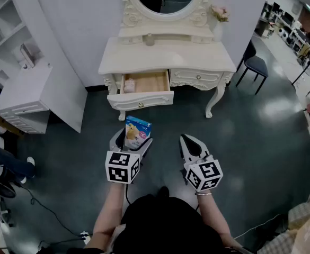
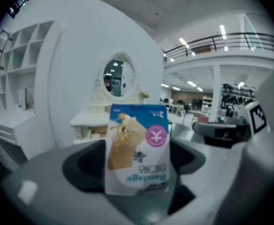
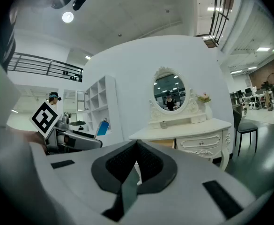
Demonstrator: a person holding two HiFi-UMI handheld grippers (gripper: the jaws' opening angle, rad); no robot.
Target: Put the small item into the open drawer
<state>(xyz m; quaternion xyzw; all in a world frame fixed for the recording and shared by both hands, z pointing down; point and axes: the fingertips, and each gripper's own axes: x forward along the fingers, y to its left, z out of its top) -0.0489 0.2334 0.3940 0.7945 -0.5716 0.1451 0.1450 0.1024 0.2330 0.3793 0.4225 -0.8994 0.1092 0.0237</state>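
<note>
Left tool is clamped wide on the packet, which stands upright, well short of the open drawer in the far counter. Carry it far, over the drawer's bare right part, lower it inside, then let go. Right tool has its jaws together with nothing in them; best kept aside.

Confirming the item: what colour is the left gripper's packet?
Packet: blue and white, pink circle; left gripper view.
</note>
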